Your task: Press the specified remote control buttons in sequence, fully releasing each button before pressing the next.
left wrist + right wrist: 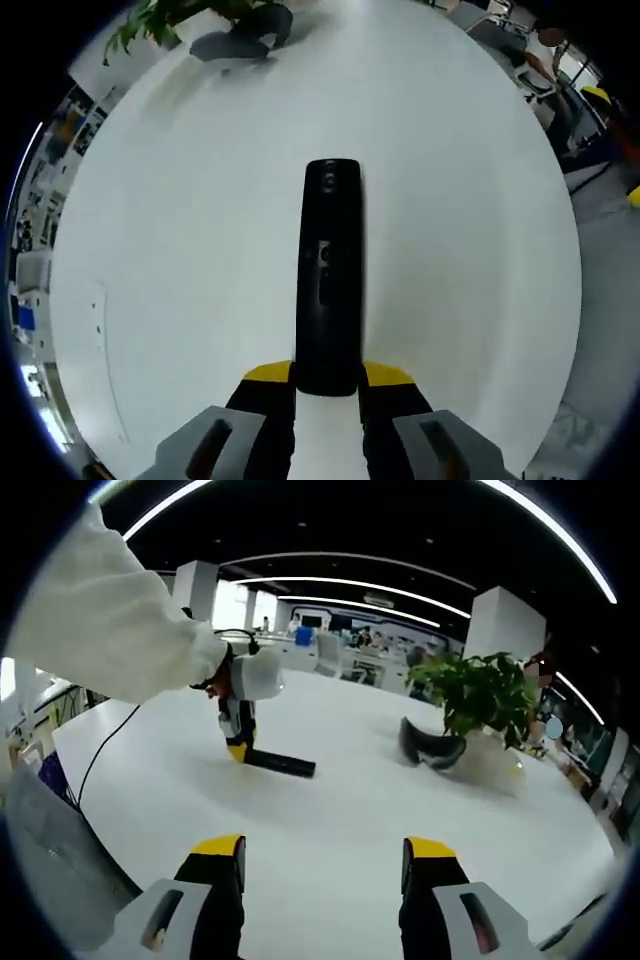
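The black remote control [329, 275] lies flat on the white counter [180, 250], its near end clamped between the yellow-tipped jaws of the left tongs [328, 385], its far end pointing away across the bare surface. In the right gripper view the same remote [280, 763] shows small and well away, held at one end by the left tongs [237, 748] under a white sleeve [110, 620]. The right tongs [325, 865] hang above the counter [330, 810] with jaws spread wide and nothing between them. Farther off stand a leafy potted plant [483, 695] and, just beside it, a dark curved object [432, 746].
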Demonstrator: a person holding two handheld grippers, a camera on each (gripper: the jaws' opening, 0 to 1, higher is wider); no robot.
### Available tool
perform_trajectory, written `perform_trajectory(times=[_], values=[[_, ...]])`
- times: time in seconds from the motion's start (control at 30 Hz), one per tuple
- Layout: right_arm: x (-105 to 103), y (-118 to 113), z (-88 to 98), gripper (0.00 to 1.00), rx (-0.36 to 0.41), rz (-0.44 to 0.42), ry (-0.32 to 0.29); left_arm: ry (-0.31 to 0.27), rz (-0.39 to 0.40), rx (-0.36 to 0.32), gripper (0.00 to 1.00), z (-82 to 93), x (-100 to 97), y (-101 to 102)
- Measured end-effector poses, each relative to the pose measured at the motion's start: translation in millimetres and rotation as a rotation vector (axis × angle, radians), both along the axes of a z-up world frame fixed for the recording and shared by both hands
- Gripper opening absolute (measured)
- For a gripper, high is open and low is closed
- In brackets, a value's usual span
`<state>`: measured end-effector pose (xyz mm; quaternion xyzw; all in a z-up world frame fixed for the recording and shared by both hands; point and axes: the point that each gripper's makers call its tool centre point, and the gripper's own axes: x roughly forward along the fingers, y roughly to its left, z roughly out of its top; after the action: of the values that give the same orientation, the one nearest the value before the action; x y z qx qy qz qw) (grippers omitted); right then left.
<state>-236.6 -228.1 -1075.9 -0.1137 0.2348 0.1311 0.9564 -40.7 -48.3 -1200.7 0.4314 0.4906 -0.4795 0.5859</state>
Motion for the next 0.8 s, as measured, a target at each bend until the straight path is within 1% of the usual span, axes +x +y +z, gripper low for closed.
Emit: perform_trajectory(times=[0.07, 0.13, 0.27, 0.37, 0.53, 0.8], values=[[0, 0, -0.8, 0.61, -0.004, 0.004, 0.005, -0.003, 0.016, 0.010, 0.23, -0.5, -6.4, 0], [-1, 1, 0.1, 0.60, -0.009, 0.010, -0.002, -0.003, 0.012, 0.020, 0.23, -0.7, -13.4, 0], [-1, 1, 1.8, 0.60, -0.005, 0.013, -0.009, 0.004, -0.027, 0.040, 0.23, -0.7, -27.4, 0], [-1, 2, 3.6, 0.59, 0.000, 0.014, -0.019, 0.008, -0.034, 0.057, 0.23, -1.5, -34.7, 0], [-2, 3, 4.8, 0.58, 0.002, 0.020, -0.026, 0.013, -0.031, 0.048, 0.23, -0.6, -42.8, 2], [-4, 8, 2.4, 0.57, -0.011, 0.044, -0.015, 0.011, -0.046, 0.043, 0.23, -0.6, -55.1, 3]])
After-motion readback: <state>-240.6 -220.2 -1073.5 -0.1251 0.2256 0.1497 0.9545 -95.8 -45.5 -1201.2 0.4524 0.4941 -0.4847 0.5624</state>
